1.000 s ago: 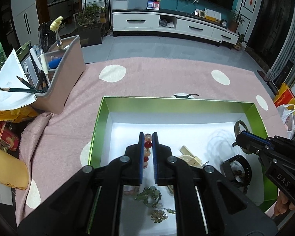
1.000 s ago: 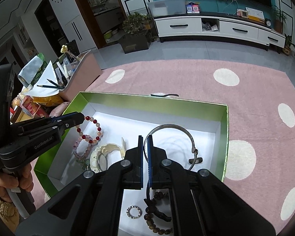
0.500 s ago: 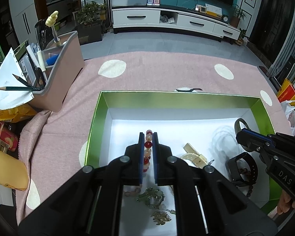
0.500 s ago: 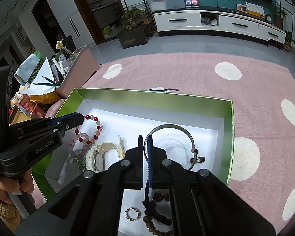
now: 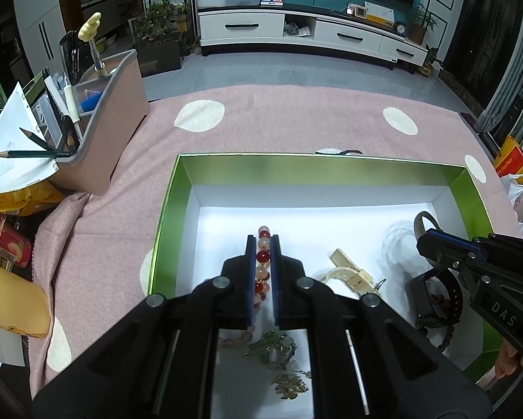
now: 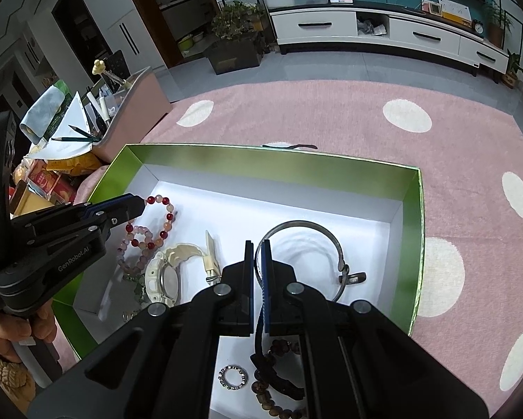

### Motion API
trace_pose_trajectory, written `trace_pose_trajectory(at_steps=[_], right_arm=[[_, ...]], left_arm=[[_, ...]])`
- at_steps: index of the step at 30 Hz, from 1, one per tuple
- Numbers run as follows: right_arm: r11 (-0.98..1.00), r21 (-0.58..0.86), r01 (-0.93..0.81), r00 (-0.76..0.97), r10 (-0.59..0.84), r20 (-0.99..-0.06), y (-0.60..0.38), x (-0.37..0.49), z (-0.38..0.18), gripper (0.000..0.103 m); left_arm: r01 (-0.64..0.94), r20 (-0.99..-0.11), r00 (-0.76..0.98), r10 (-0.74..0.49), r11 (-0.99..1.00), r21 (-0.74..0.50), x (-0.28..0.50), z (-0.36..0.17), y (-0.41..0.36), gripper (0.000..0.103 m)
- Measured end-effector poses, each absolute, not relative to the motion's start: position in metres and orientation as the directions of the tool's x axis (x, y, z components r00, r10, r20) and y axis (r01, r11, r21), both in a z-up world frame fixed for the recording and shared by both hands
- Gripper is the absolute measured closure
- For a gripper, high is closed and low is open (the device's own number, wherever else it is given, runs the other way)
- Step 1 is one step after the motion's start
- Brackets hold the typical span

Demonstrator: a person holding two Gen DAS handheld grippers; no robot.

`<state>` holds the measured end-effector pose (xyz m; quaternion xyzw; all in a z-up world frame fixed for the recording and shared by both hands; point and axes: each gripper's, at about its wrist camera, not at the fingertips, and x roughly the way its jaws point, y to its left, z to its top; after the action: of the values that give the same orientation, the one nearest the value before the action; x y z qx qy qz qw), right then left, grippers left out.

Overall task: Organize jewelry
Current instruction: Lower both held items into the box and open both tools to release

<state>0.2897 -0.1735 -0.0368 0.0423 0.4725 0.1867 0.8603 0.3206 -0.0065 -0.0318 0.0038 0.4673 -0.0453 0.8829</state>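
Both wrist views look down closely into the shared green box

The left gripper hides the middle of the red-and-peach bead bracelet between its jaws. The right gripper covers the lower run of the thin grey metal neck ring. The dark wooden bead bracelet runs off the frame's bottom edge.

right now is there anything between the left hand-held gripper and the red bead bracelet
Nothing visible. The left hand-held gripper is already shut on the red bead bracelet, with beads showing between its fingers. The bracelet hangs inside the green box, beside the cream watch but not under it.
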Motion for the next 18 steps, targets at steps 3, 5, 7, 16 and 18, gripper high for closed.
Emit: trace_pose_trajectory(at_steps=[3, 5, 7, 16, 18], right_arm=[[0.927, 0.25, -0.279, 0.475, 0.359, -0.803, -0.1734, 0.2909, -0.0385, 0.1], [0.929, 0.248, -0.275, 0.472, 0.355, -0.807, -0.1733, 0.2916, -0.0395, 0.1], [0.93, 0.245, -0.275, 0.471, 0.352, -0.809, -0.1731, 0.2917, -0.0398, 0.1], [0.932, 0.234, -0.276, 0.462, 0.342, -0.818, -0.1687, 0.2928, -0.0418, 0.1], [0.933, 0.233, -0.275, 0.46, 0.341, -0.82, -0.1689, 0.293, -0.0418, 0.1]], left_arm=[[0.084, -0.828, 0.555, -0.074, 0.996, -0.032, 0.3203, -0.0334, -0.0064, 0.096], [0.083, -0.829, 0.554, -0.071, 0.996, -0.029, 0.3206, -0.0339, -0.0062, 0.096], [0.083, -0.83, 0.553, -0.068, 0.996, -0.027, 0.3211, -0.0345, -0.006, 0.096], [0.087, -0.835, 0.547, -0.064, 0.996, -0.019, 0.3222, -0.0368, -0.0066, 0.096], [0.089, -0.836, 0.544, -0.064, 0.996, -0.019, 0.322, -0.0375, -0.0067, 0.096]])
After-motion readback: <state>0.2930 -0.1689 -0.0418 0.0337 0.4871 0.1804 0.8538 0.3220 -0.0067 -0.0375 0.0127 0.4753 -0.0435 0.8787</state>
